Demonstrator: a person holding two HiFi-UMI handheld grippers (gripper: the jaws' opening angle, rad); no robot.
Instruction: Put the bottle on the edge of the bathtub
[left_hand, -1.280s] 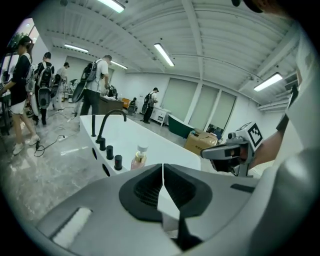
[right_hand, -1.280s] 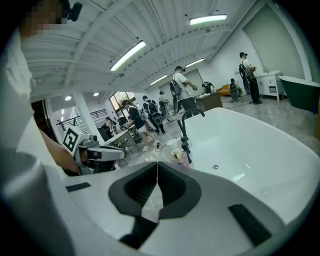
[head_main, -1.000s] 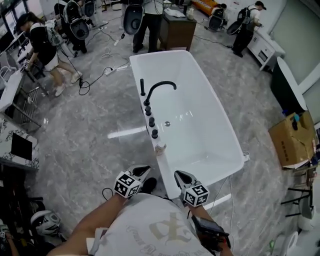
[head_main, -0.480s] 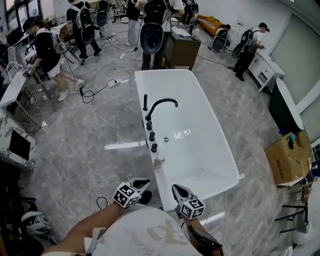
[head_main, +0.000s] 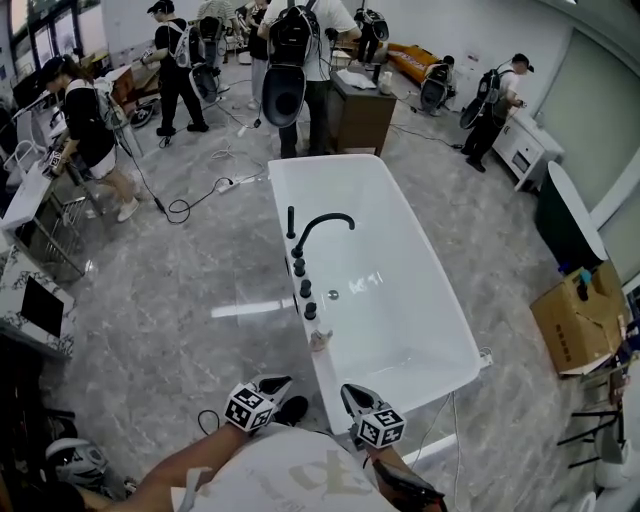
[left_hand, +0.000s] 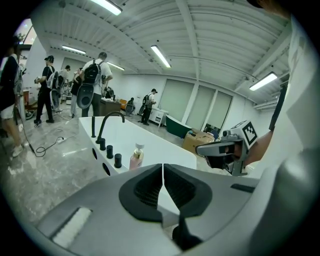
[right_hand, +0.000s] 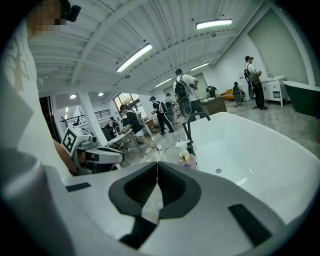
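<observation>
A small pink bottle (head_main: 320, 340) with a white cap stands upright on the near left rim of the white bathtub (head_main: 322, 161), just in front of the black taps. My left gripper (head_main: 277, 382) is shut and empty, held close to my body to the left of the tub's near corner. My right gripper (head_main: 351, 392) is likewise shut on nothing, just short of the tub's near end. The left gripper view shows the bottle (left_hand: 136, 156) beyond the shut jaws of that gripper (left_hand: 163, 166). In the right gripper view, the bottle (right_hand: 187, 159) stands past the closed right gripper (right_hand: 157, 164).
A black arched faucet (head_main: 318, 225) and a row of black knobs (head_main: 304, 287) line the tub's left rim. Several people with backpacks stand beyond the tub's far end. Cables lie on the grey floor at left. A cardboard box (head_main: 583, 320) sits at right.
The head view has shifted, so the tub and both grippers sit a little lower in the picture. The bottle stays in its place on the rim. Both grippers remain shut.
</observation>
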